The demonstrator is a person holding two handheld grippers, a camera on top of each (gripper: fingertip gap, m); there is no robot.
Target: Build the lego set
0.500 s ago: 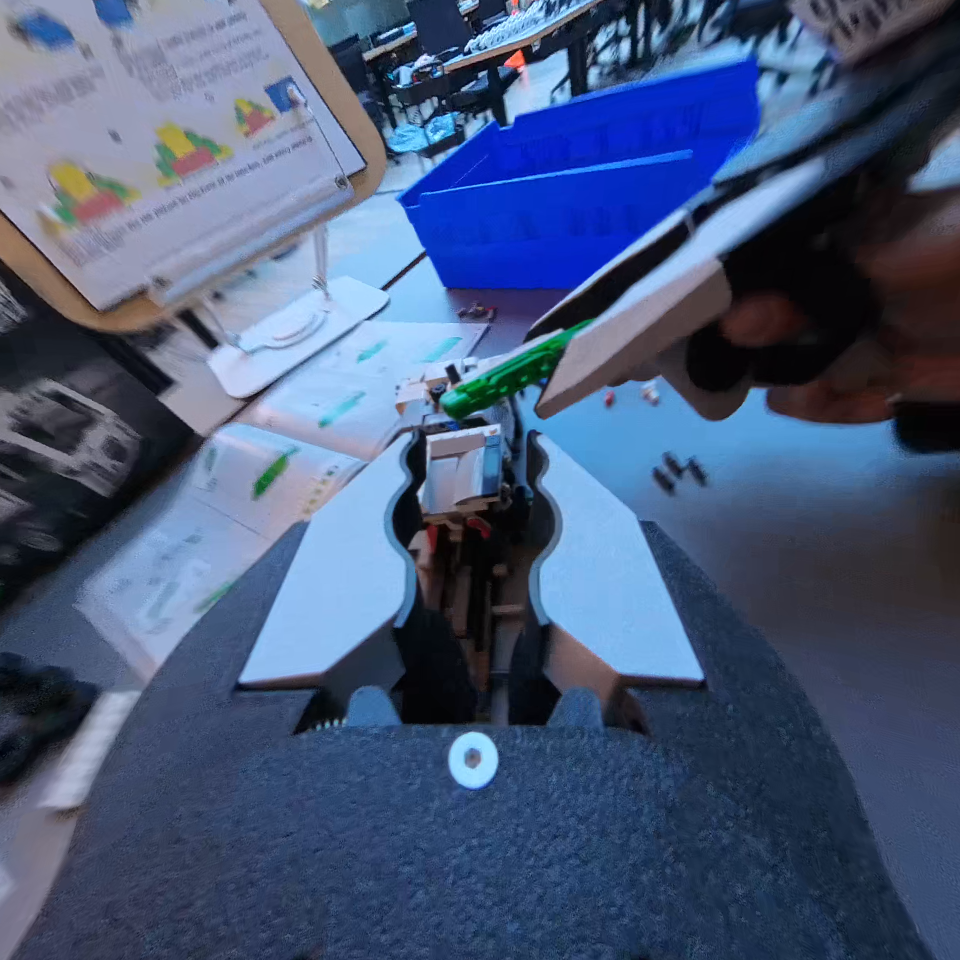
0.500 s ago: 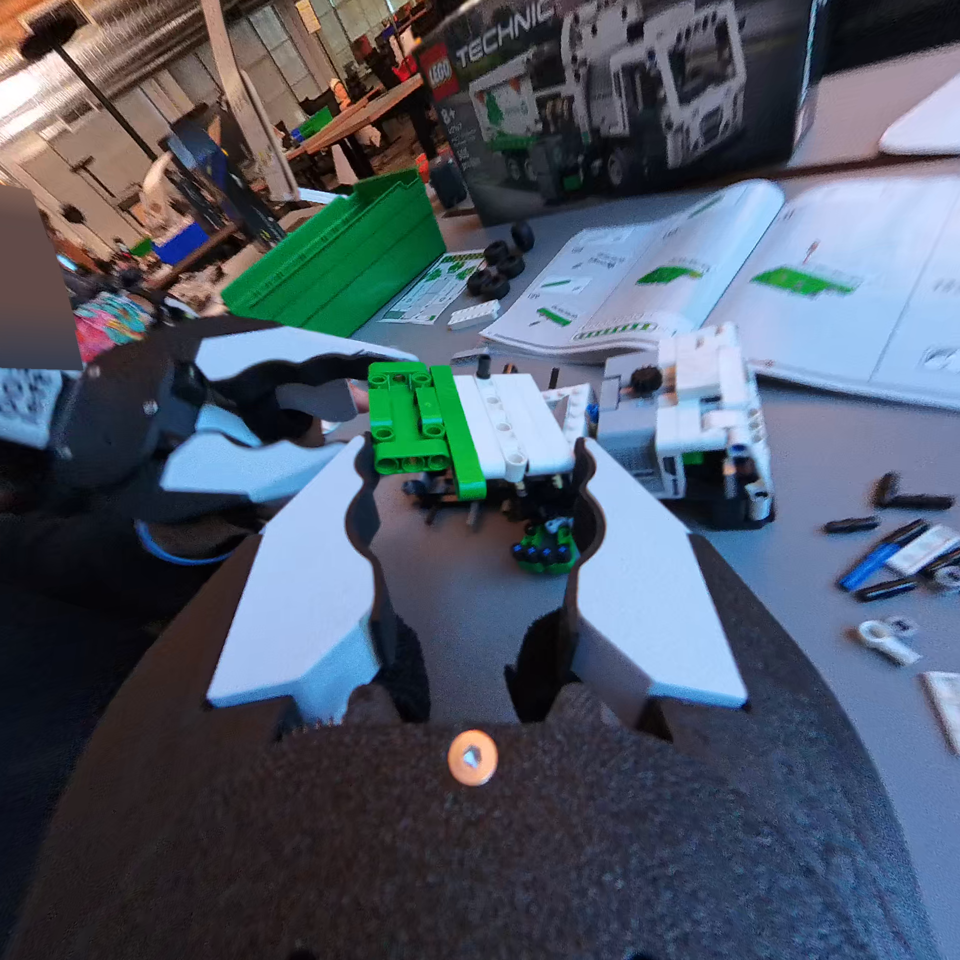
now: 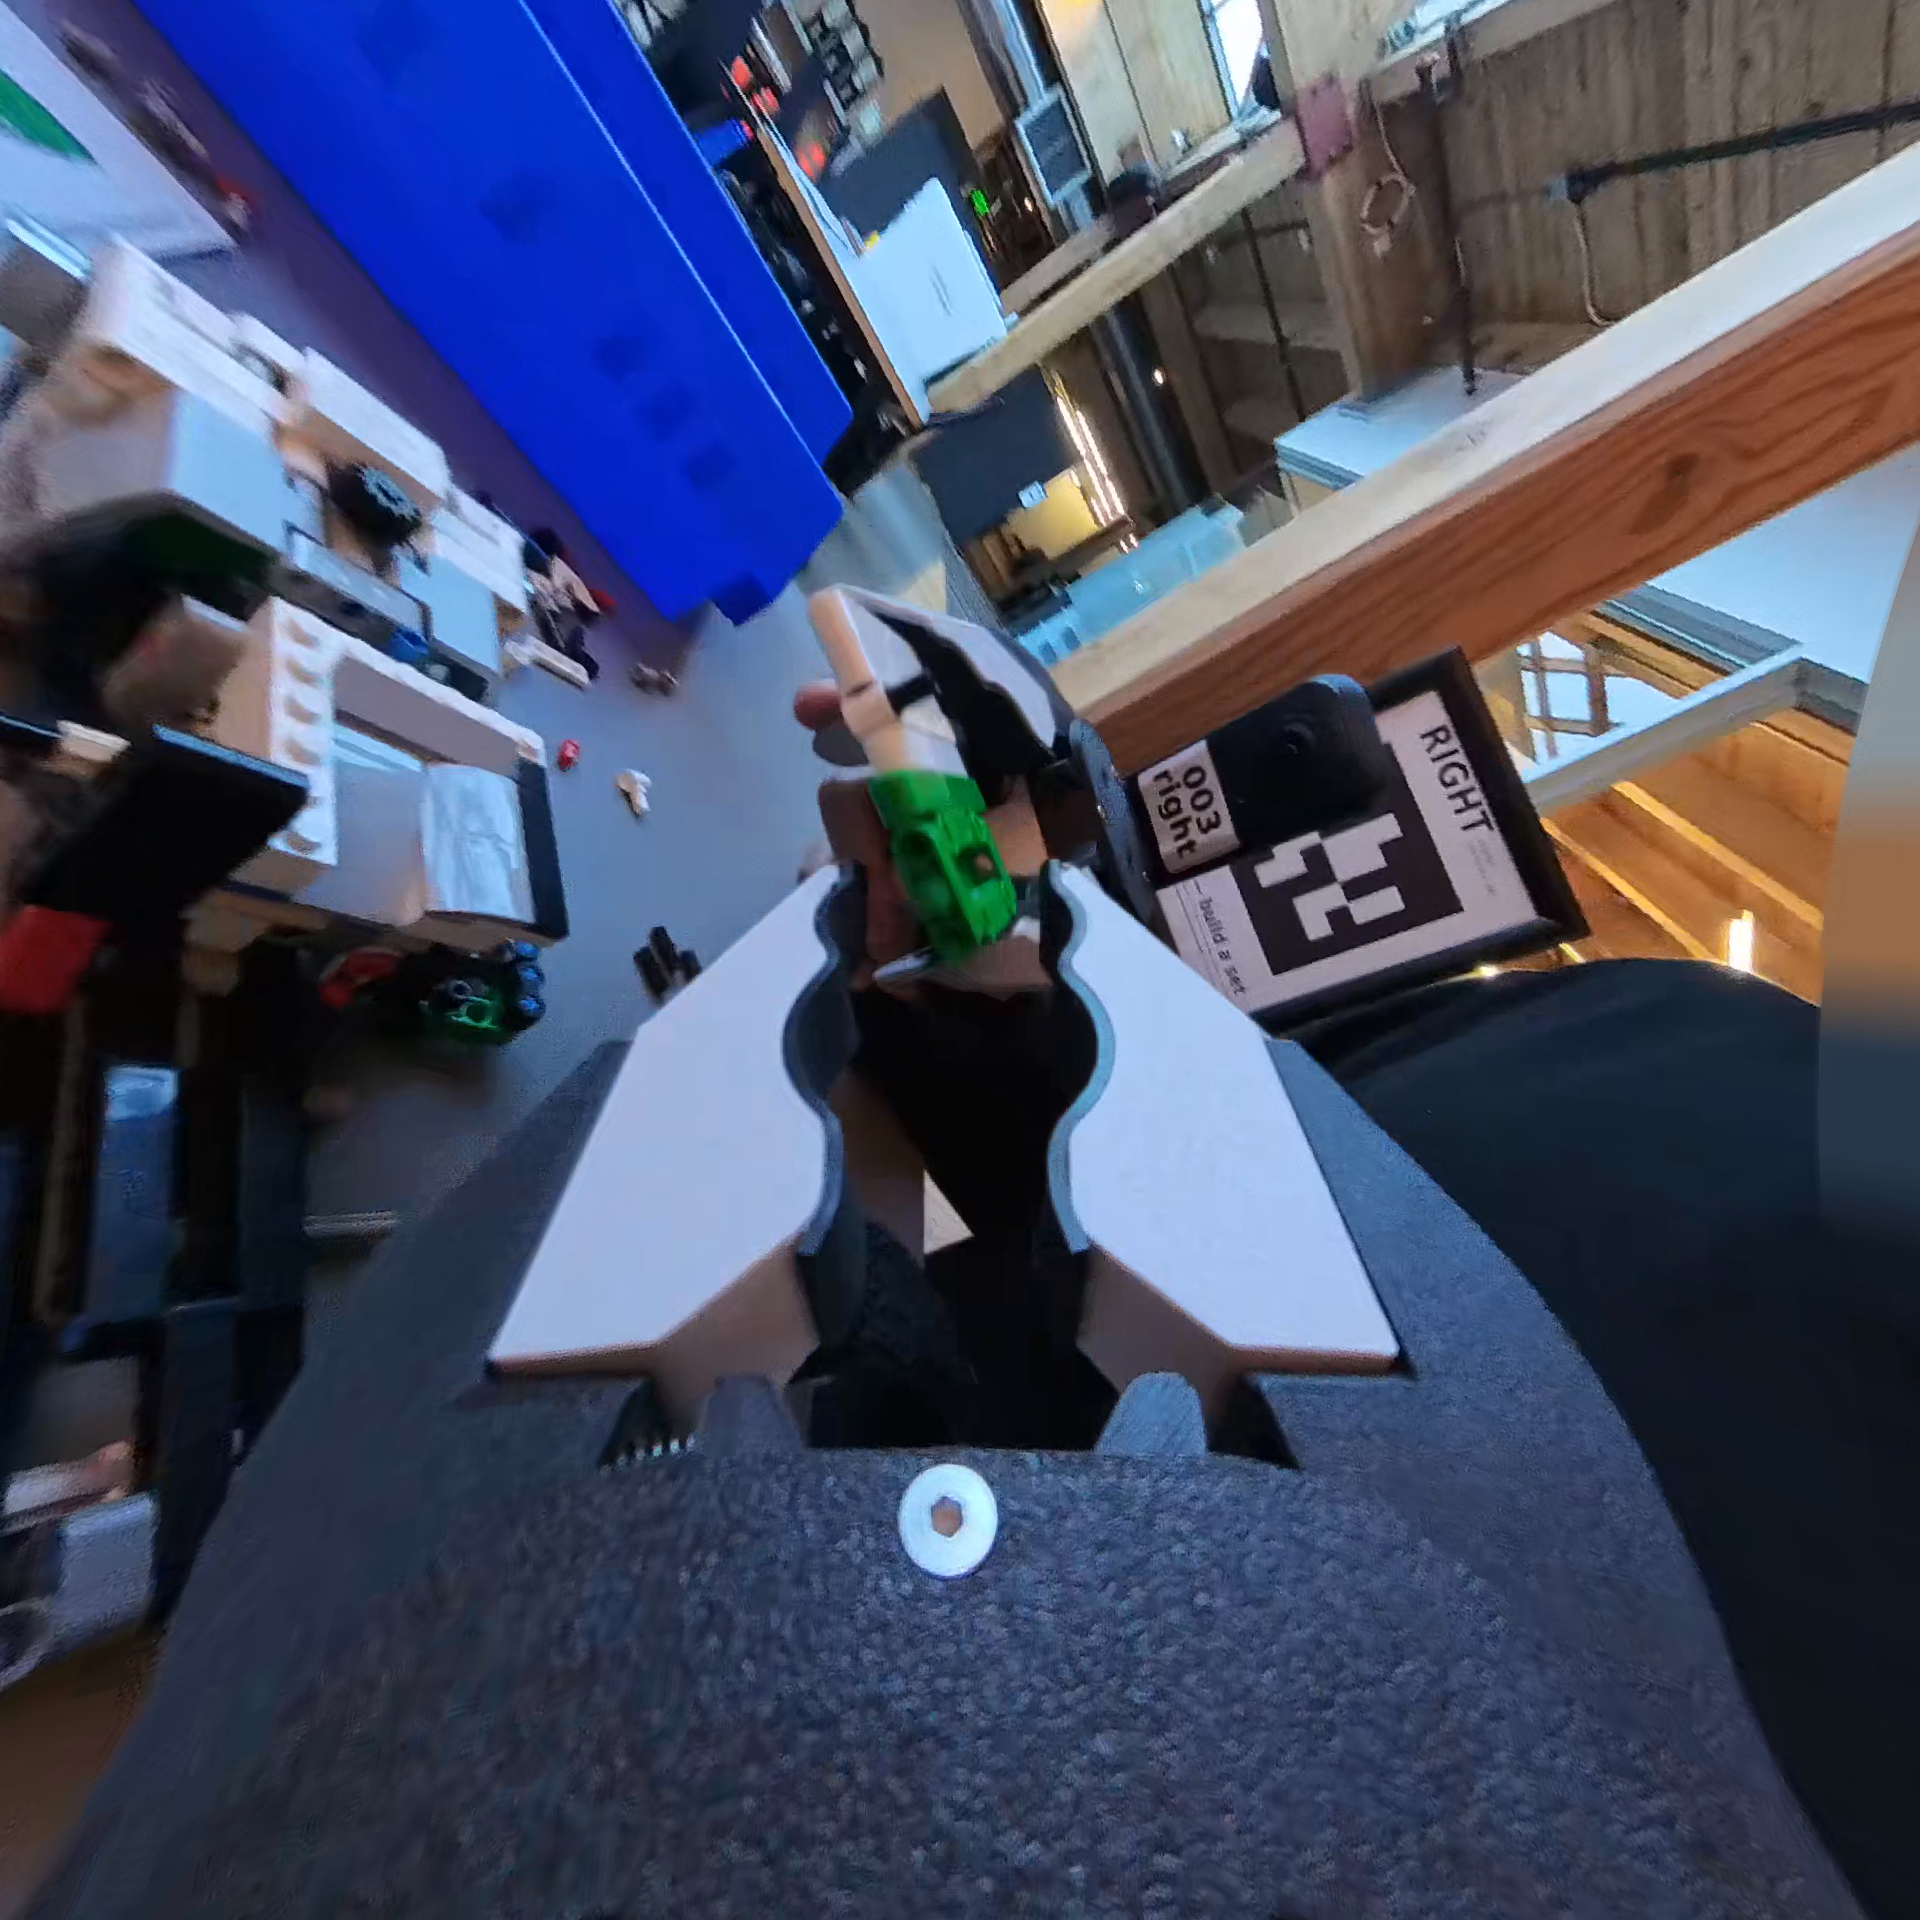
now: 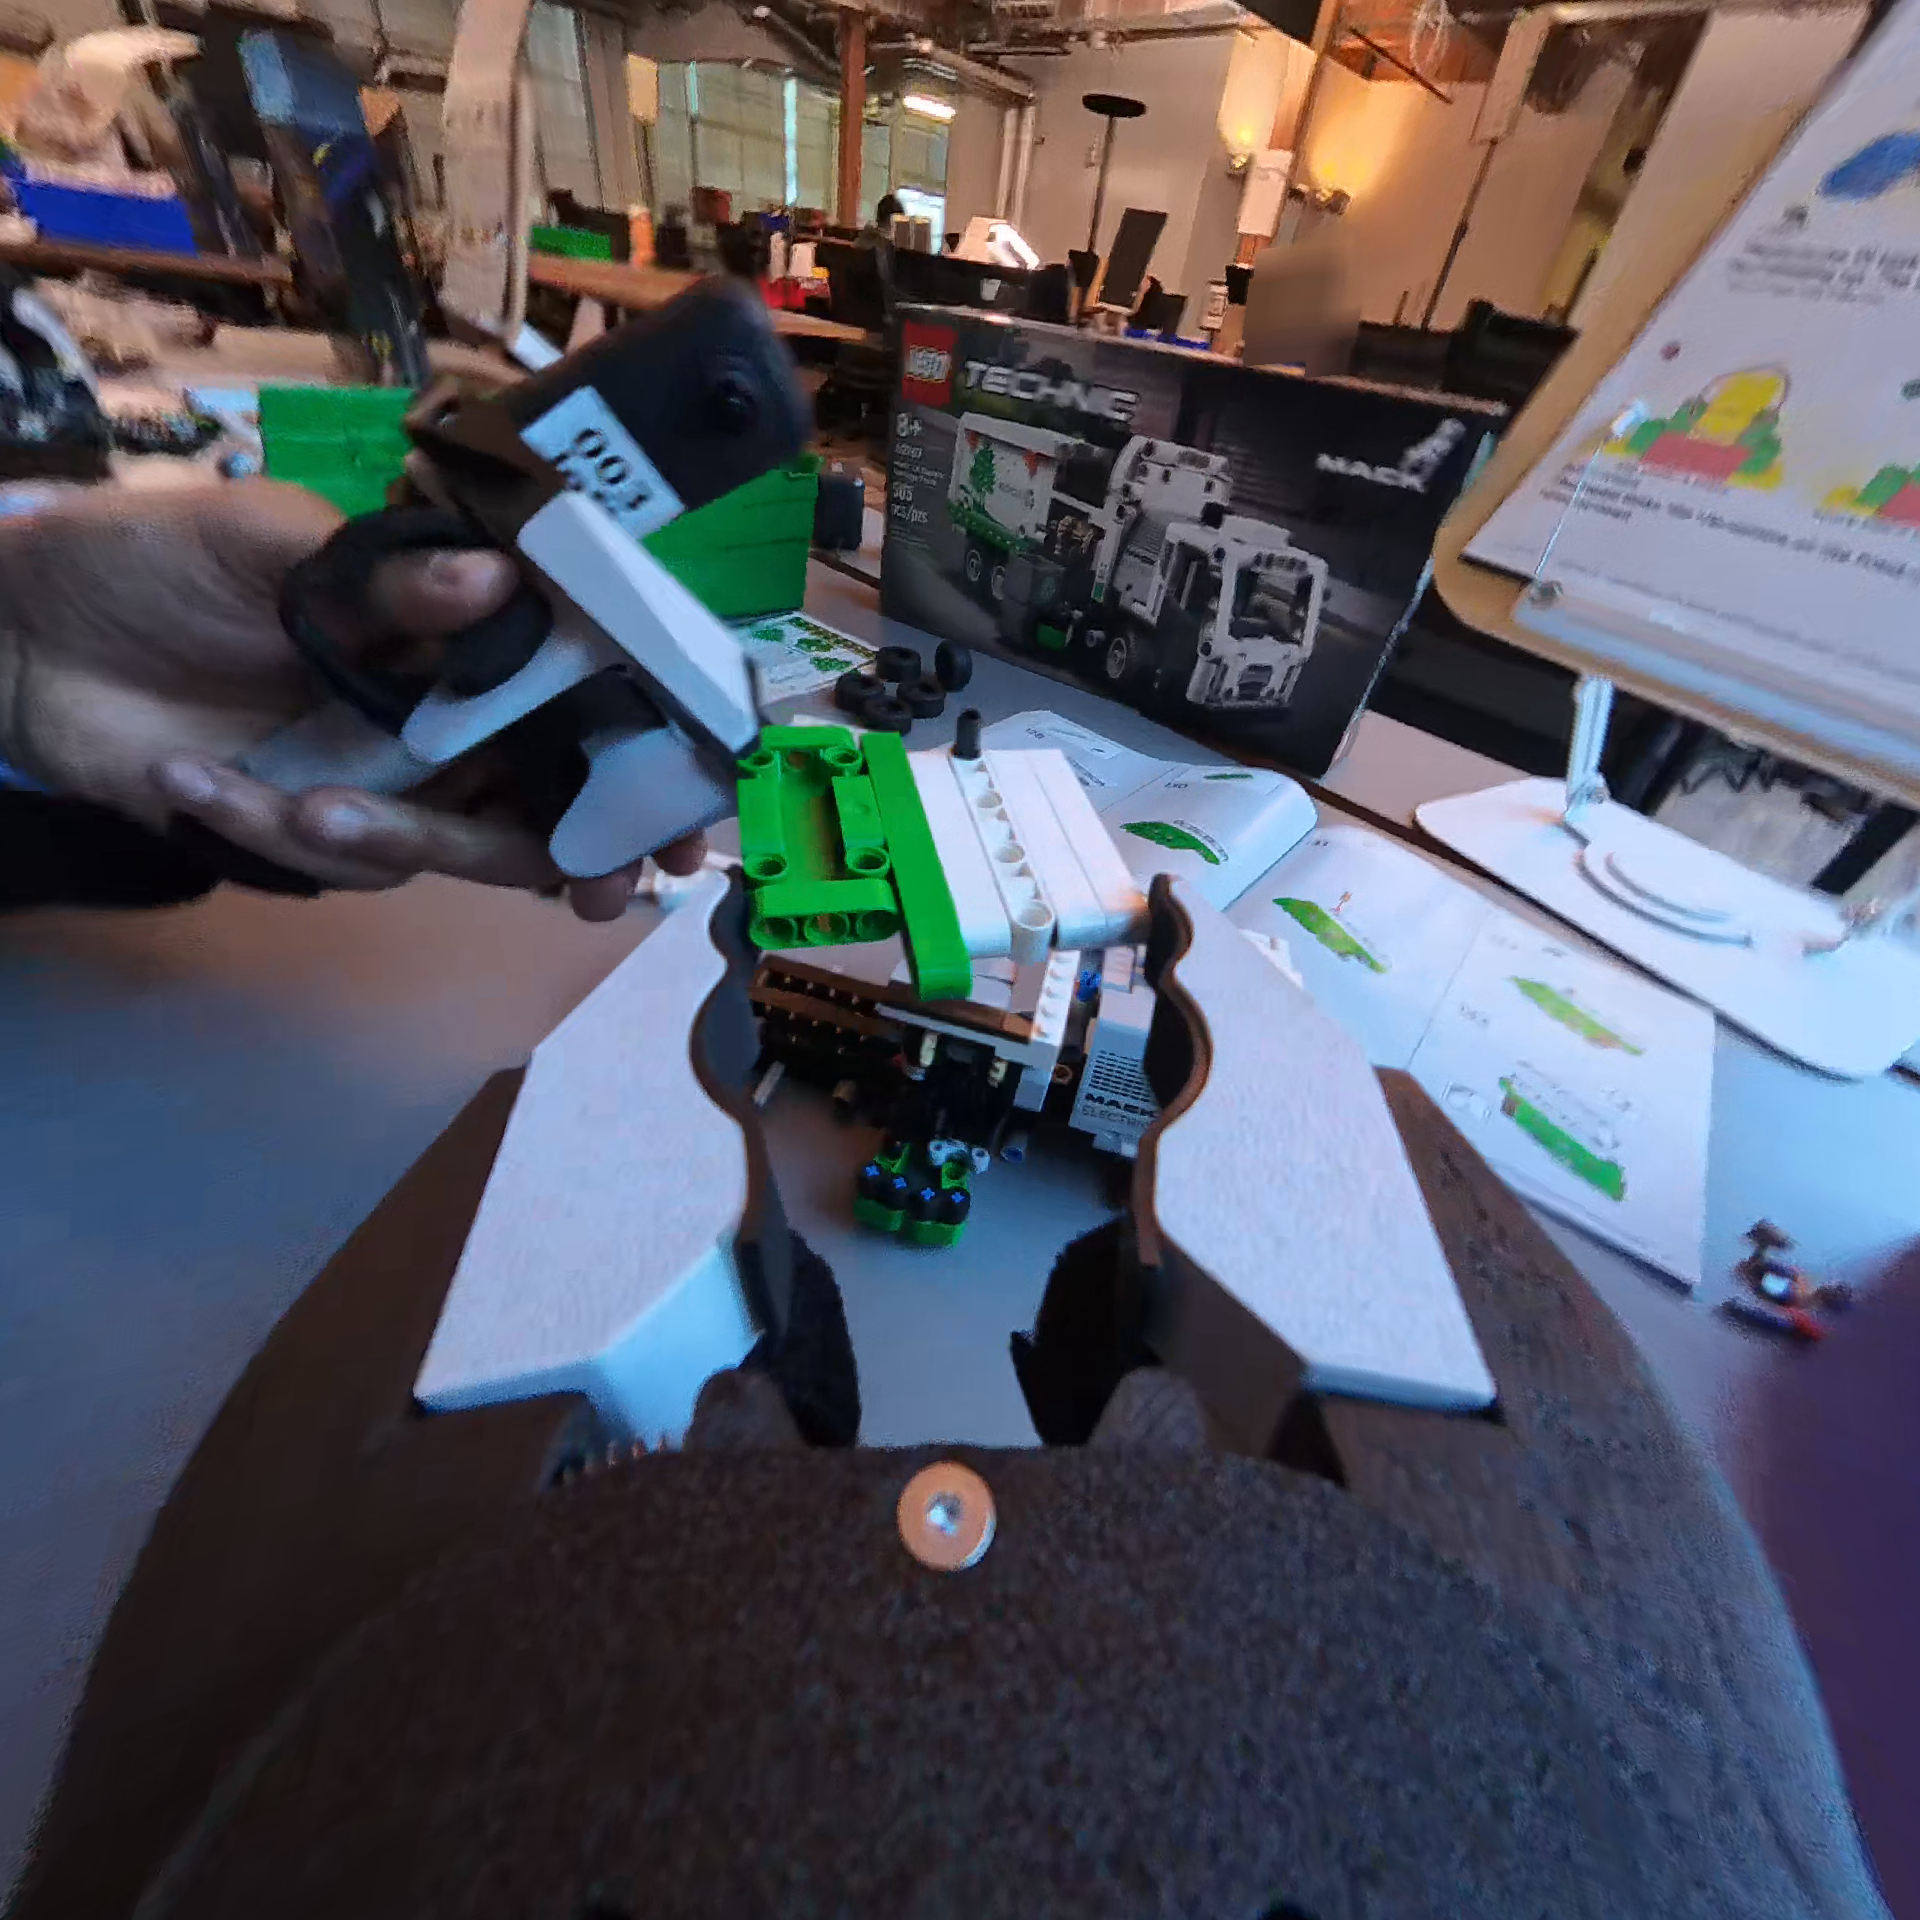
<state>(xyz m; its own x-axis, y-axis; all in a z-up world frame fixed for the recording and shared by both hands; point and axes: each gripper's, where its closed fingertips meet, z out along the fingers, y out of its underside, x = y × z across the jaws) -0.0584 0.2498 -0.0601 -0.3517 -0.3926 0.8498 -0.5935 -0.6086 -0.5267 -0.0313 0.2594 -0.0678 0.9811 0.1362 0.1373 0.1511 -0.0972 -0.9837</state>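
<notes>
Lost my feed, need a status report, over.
Right gripper clamped across green-and-white panel, held tilted above truck chassis. Left gripper tips at panel's green end, grip unclear. Nothing in the way seen.

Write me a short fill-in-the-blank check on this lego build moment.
1. The right claw holds a white and ___ panel.
2. Loose black tyres lie on the table in front of the lego ___.
3. The bin in the left wrist view is ___.

Missing words: green; box; blue.

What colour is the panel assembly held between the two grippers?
The panel assembly is bright green at one end and white along the rest, clearest in the right wrist view.
</notes>
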